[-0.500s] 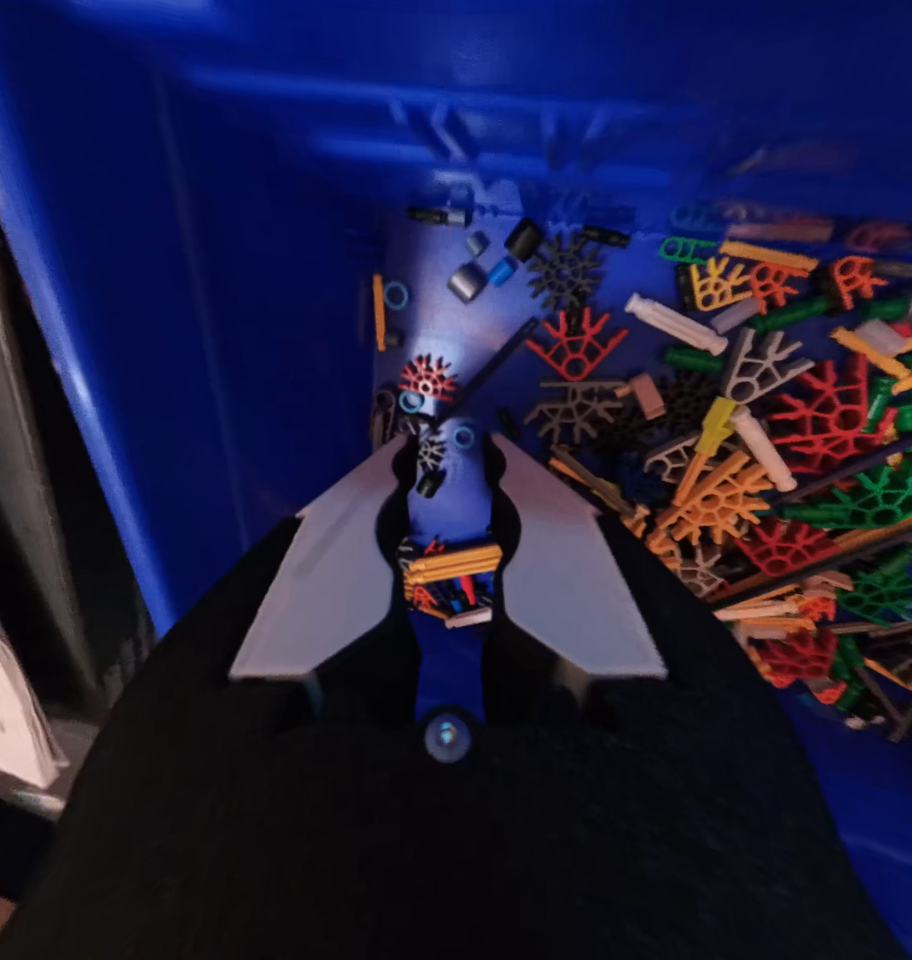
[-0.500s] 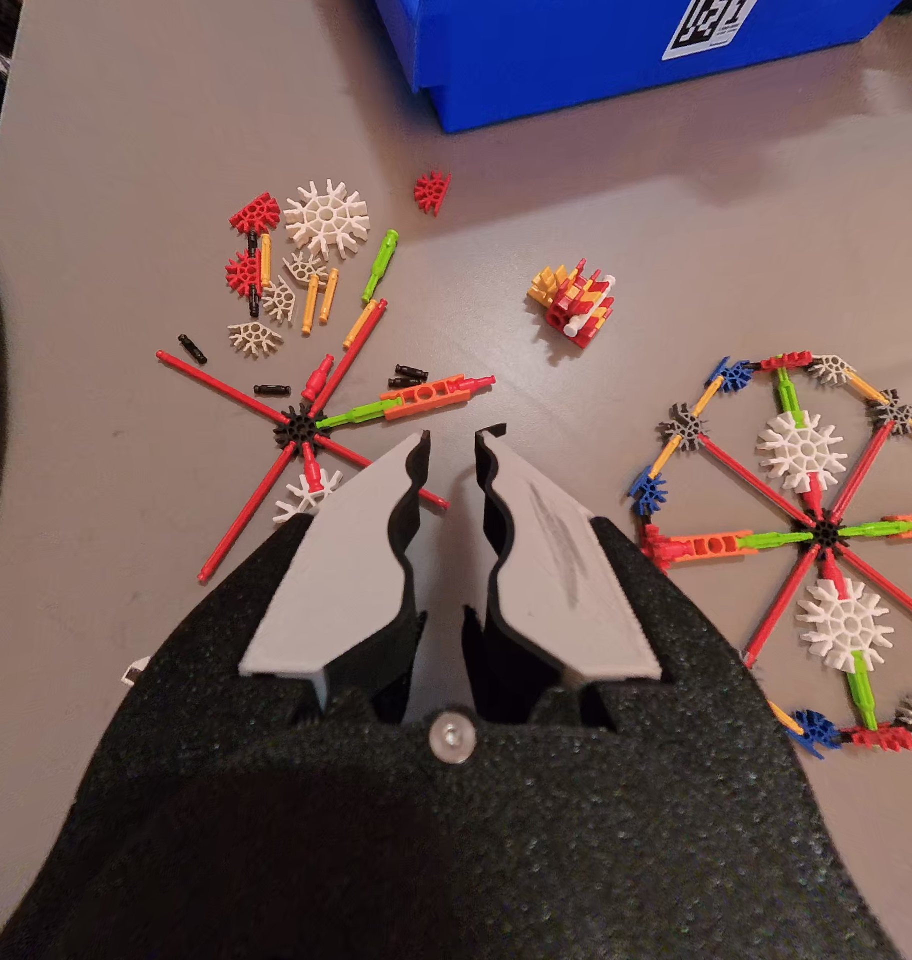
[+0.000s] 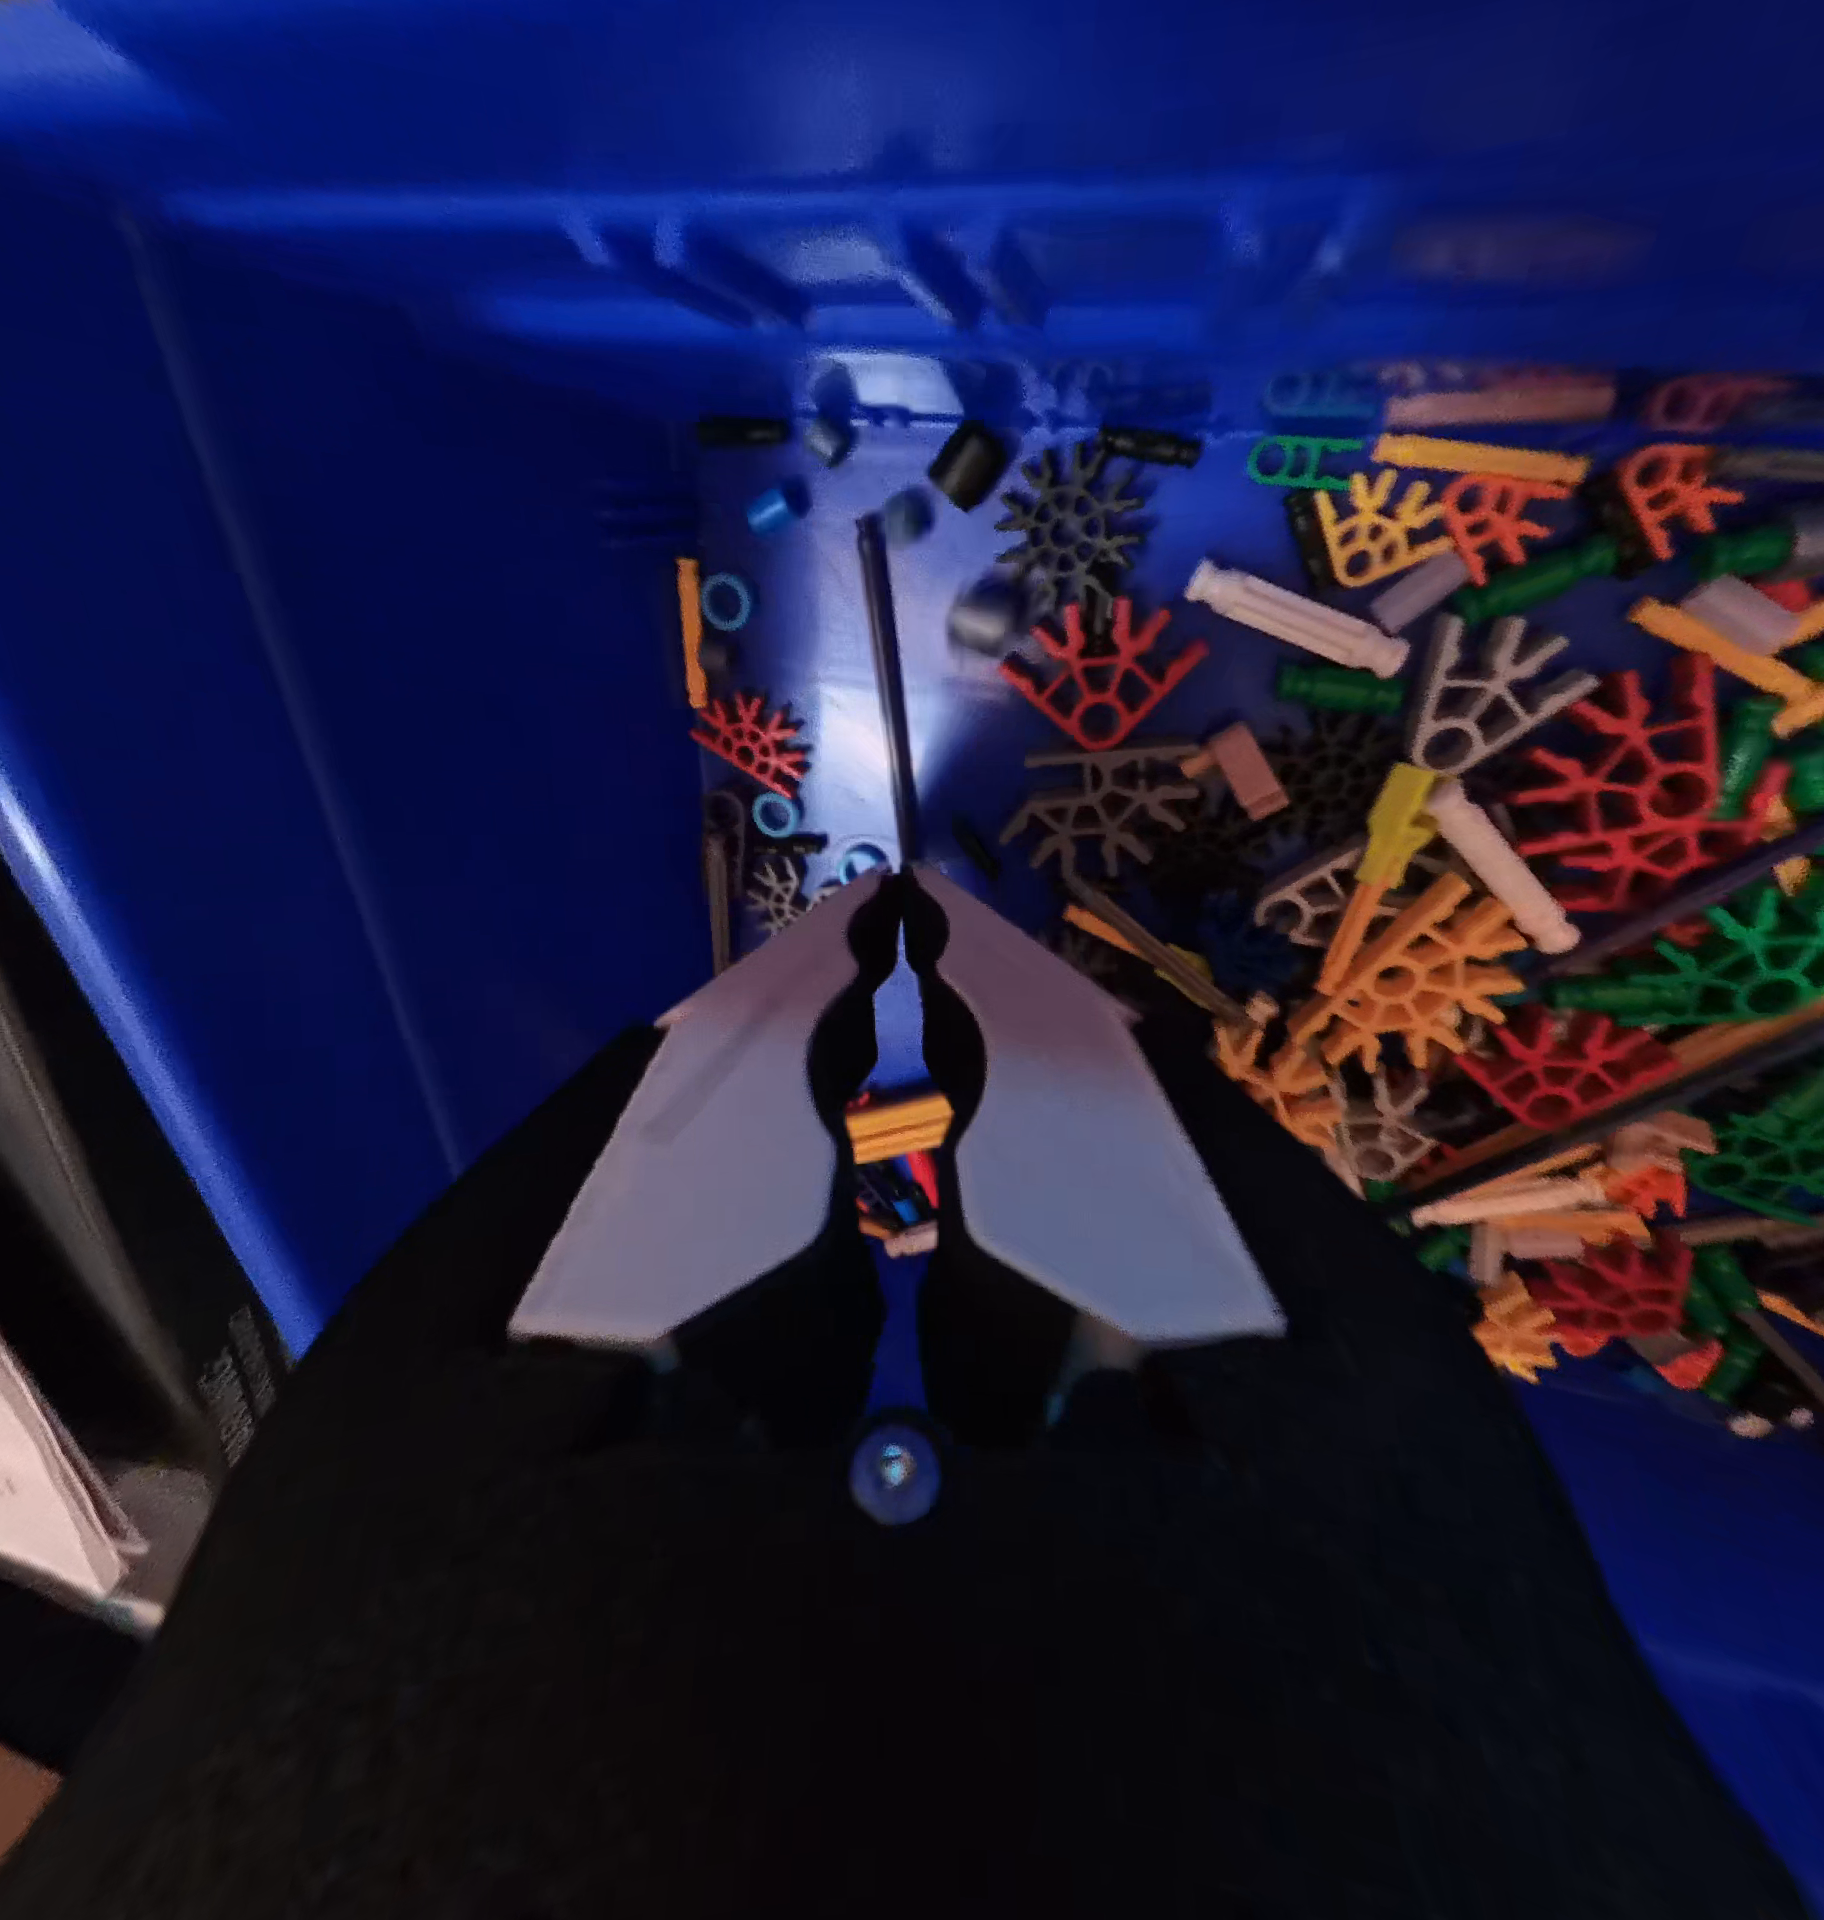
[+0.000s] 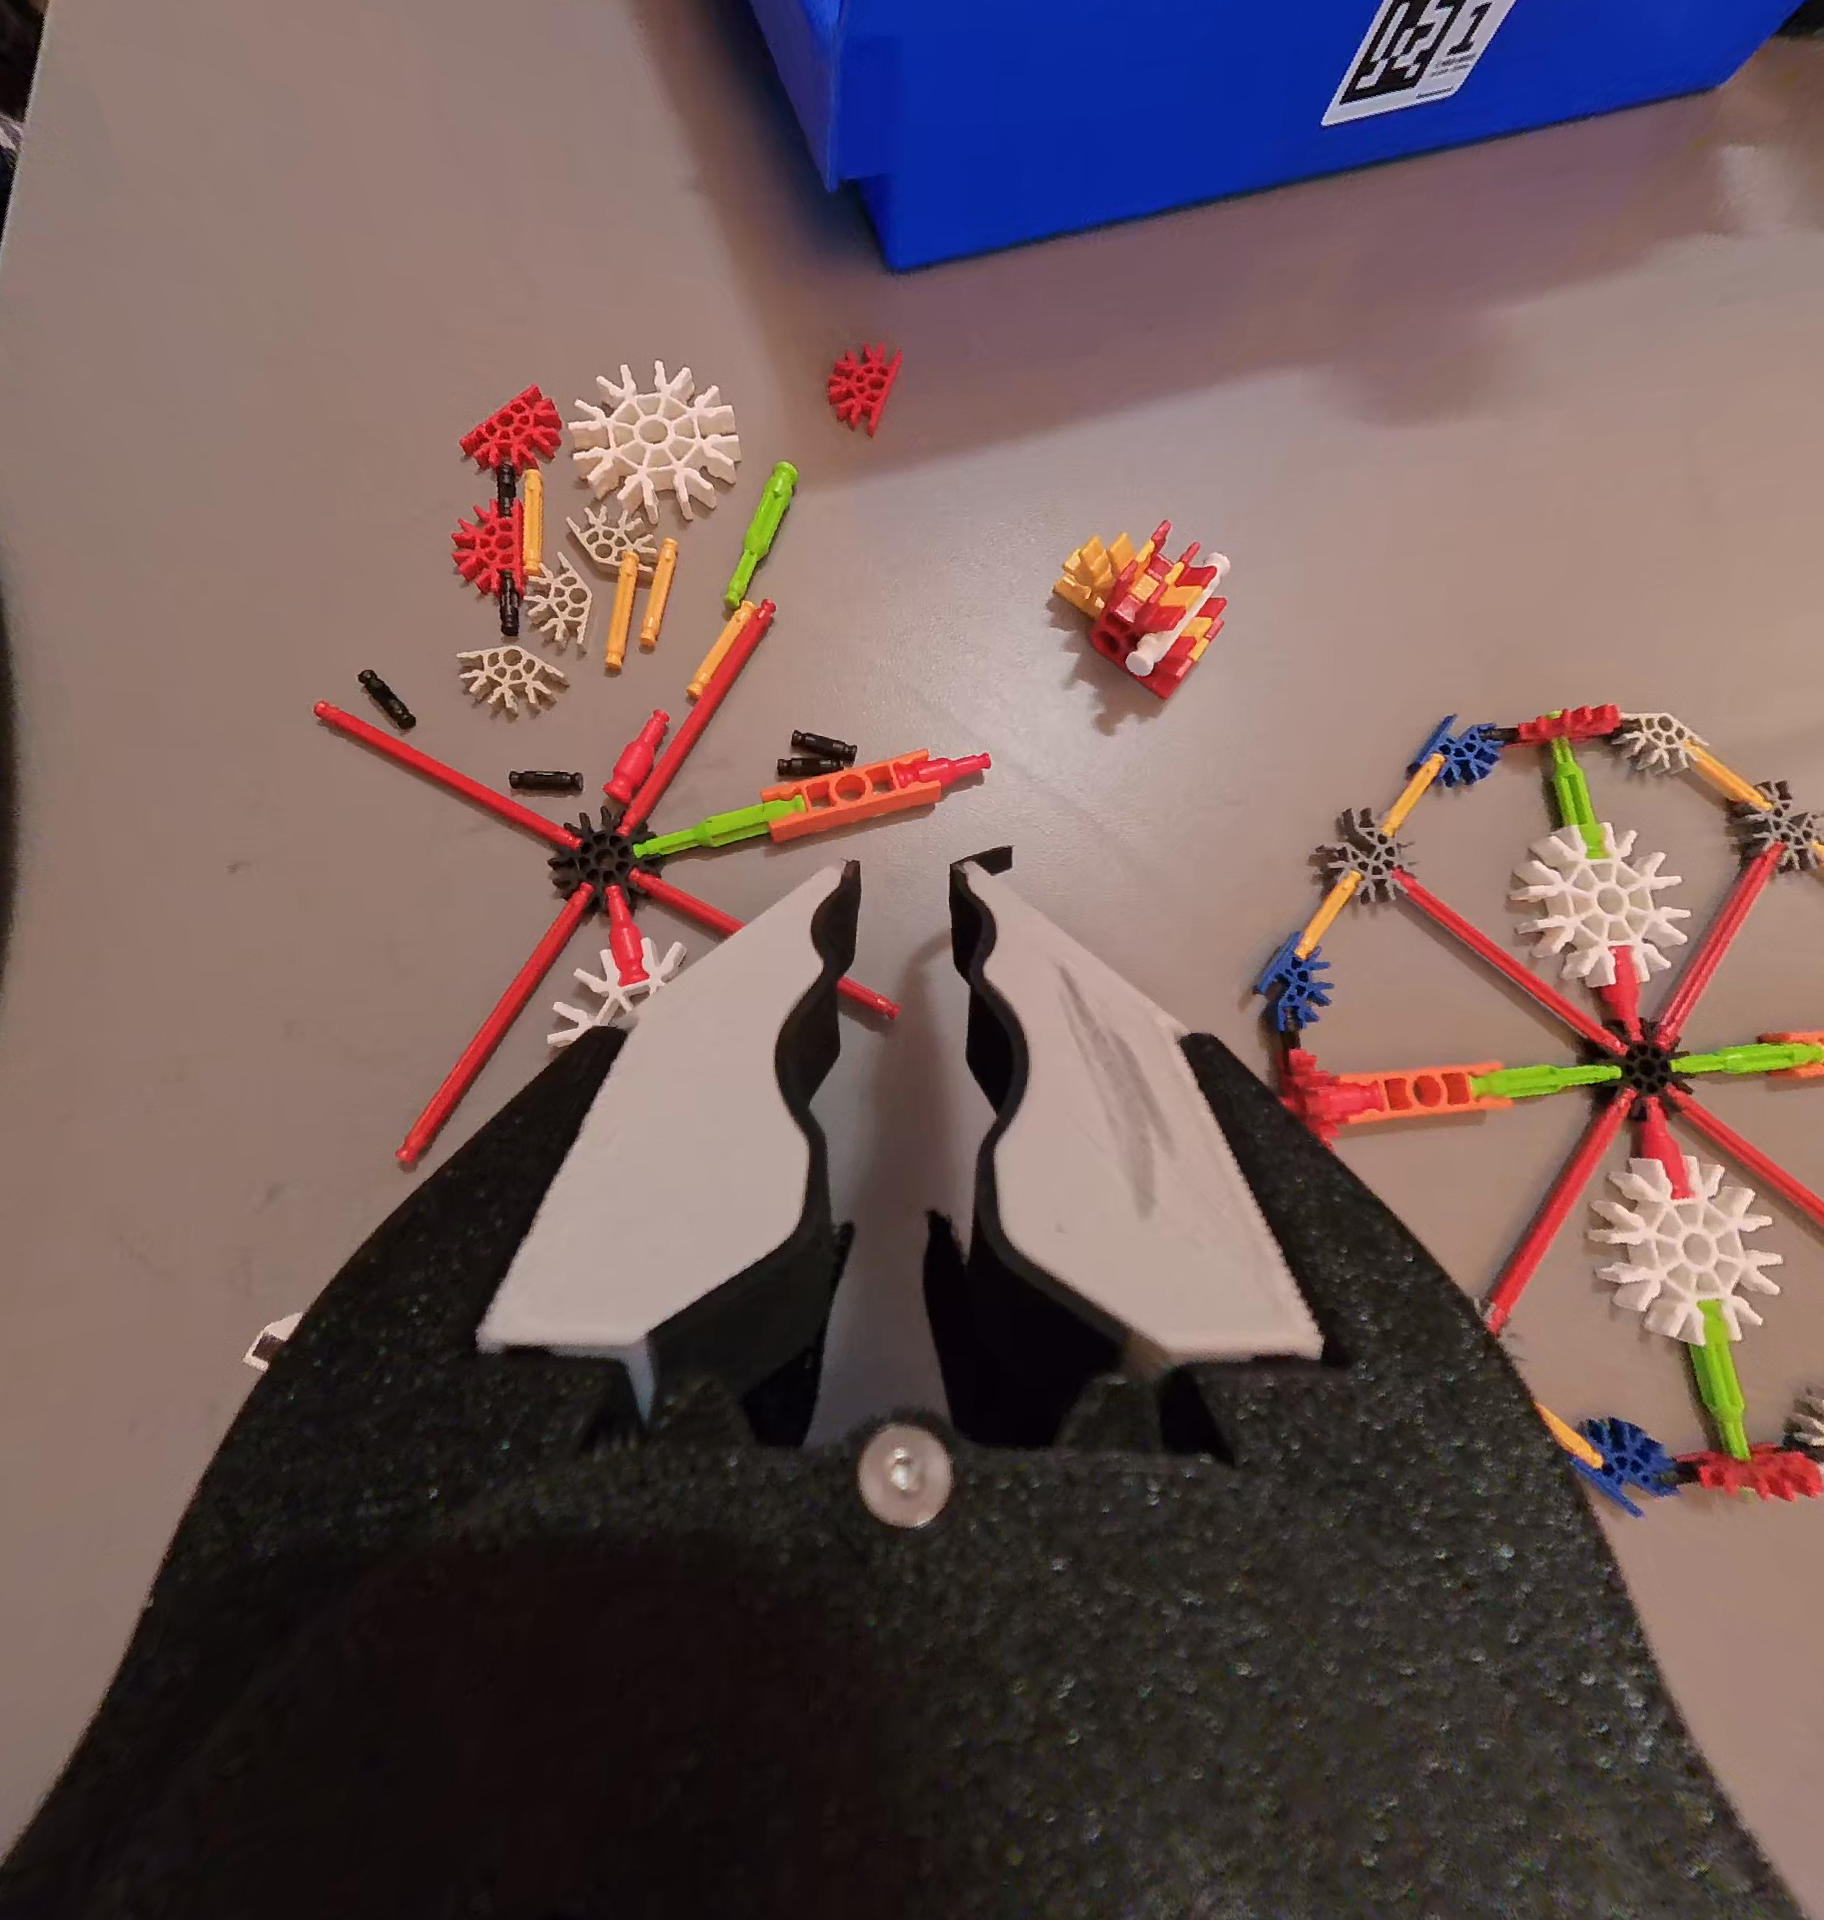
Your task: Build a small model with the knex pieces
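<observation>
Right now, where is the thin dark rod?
In the left wrist view, the thin dark rod is pinched at the left gripper tips, reaching up over the blue bin floor, left of the piled pieces.

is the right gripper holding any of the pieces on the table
No: the right gripper hangs open with bare grey table showing between its fingers, and nothing sits in the gap.

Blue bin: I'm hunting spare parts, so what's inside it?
The bin holds loose rods and connectors. The left gripper pinches a dark rod. Pieces beneath it are hidden.
</observation>
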Available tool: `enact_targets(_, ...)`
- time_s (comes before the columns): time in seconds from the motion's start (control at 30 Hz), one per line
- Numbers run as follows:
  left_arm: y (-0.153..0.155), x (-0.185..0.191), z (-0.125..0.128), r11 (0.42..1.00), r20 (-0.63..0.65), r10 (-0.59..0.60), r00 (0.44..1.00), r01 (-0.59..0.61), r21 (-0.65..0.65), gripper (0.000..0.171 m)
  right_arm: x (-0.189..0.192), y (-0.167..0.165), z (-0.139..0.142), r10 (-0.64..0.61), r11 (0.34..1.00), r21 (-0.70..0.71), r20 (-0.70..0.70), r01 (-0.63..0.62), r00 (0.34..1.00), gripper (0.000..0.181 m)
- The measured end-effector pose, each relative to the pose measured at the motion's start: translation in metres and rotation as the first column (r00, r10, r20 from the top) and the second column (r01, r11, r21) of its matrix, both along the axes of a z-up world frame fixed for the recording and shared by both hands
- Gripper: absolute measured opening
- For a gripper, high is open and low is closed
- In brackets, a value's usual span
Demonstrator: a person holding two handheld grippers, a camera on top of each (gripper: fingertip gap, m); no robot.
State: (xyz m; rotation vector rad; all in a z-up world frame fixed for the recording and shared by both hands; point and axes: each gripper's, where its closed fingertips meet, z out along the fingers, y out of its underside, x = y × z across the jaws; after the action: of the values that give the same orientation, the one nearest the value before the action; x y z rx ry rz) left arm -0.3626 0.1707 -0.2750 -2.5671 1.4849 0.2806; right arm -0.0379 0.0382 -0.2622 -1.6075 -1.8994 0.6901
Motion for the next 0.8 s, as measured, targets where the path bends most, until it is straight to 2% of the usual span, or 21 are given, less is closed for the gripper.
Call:
enact_targets(0.2,-0.049,0.016,0.018,0.989,0.08,-0.014,0.997,0.025,-0.148,0.0,0.0,-0.001,0.001,0.002,1.0,0.001,-0.002,-0.002,1.0,0.017)
enact_targets(0.23,-0.048,0.013,0.021,0.991,0.071,0.01,0.997,-0.001,-0.135,0.0,-0.001,-0.001,0.001,0.003,1.0,0.001,-0.002,-0.003,1.0,0.017)
enact_targets(0.27,-0.036,0.008,0.024,0.998,0.051,0.028,0.998,-0.024,-0.066,0.0,-0.001,-0.002,0.0,0.005,1.0,0.001,0.0,-0.005,1.0,0.017)
enact_targets(0.4,0.001,-0.012,0.026,0.986,0.014,0.136,0.991,-0.137,0.094,0.015,-0.001,-0.002,0.0,0.005,1.0,0.006,0.003,-0.005,1.0,0.017)
enact_targets(0.6,0.005,-0.025,-0.007,0.985,-0.076,0.171,0.982,-0.17,0.016,0.023,0.0,-0.001,0.003,0.003,1.0,0.01,-0.004,-0.003,1.0,0.017)
enact_targets(0.63,0.01,-0.025,-0.007,0.983,-0.061,0.184,0.981,-0.183,0.031,0.019,0.0,-0.002,0.003,0.004,1.0,0.012,-0.002,-0.004,1.0,0.017)
enact_targets(0.8,0.012,-0.024,-0.007,0.973,-0.022,0.23,0.973,-0.23,-0.023,0.023,0.0,-0.001,0.003,0.002,1.0,0.012,-0.003,-0.002,1.0,0.017)
